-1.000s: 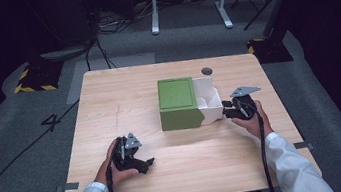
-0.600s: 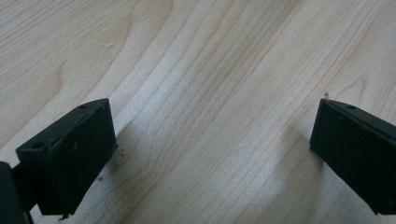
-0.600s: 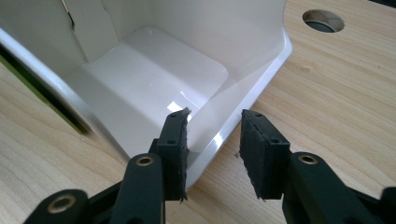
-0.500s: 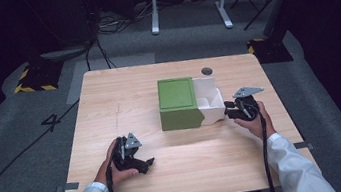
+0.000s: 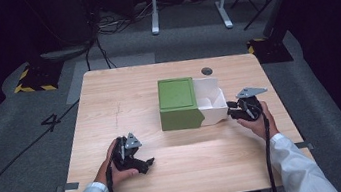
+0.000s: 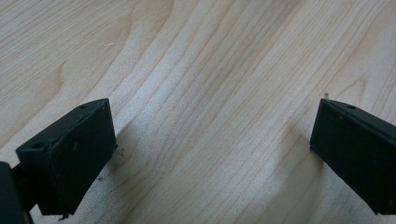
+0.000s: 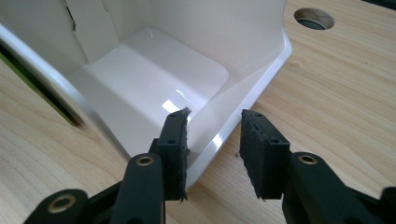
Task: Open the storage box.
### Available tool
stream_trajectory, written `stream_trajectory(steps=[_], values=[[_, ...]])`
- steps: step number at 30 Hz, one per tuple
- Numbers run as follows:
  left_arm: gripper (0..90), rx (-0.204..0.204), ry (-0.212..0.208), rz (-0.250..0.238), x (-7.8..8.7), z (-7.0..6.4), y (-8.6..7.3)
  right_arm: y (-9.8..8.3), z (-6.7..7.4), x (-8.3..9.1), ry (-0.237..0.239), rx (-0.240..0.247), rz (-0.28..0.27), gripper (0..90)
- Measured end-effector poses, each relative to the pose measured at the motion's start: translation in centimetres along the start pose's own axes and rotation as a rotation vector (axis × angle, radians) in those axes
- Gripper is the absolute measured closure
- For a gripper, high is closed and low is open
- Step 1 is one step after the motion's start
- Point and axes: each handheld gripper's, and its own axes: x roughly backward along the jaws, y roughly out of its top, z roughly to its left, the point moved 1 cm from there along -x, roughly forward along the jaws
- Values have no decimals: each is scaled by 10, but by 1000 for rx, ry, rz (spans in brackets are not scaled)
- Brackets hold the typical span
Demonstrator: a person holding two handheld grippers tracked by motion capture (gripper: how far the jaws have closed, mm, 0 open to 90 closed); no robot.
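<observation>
Fingers (image 6: pixel 70 149) of the left gripper (image 5: pixel 145 164) stand wide apart with nothing between them. The left gripper view shows bare wood grain under the jaws. This gripper rests at the near left of the wooden table (image 5: pixel 123 97), well apart from the work.

At the table's middle sits the green box sleeve (image 5: pixel 177 102), with the white tray (image 5: pixel 209 101) poking out of its right end. About half of the tray is drawn out and the rest is inside the sleeve. A round cable hole (image 5: pixel 207 71) lies in the tabletop just beyond the tray, on the far side.

Right of that, the right gripper (image 5: pixel 231 110) meets the tray's near right corner. In the right gripper view its jaws are drawn narrow around the tray's wall (image 7: pixel 154 70) — one pad inside the glossy white hollow, the other outside over the wood. I take this as a grip on the wall, though a sliver of table shows beside the outer pad.

The step in hand looks like sliding the tray out of its sleeve. The next move calls for a steady, level pull to the right, along the sleeve's length. A skewed pull could jam the tray or drag the sleeve with it — the idle left gripper may have to pin the sleeve down.
</observation>
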Motion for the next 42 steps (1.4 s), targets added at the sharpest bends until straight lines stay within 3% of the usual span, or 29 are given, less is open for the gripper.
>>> stream_trajectory(steps=[42], values=[[5,3,-1,0,0,0,0,-9,-10,12,2,-12,5,606]])
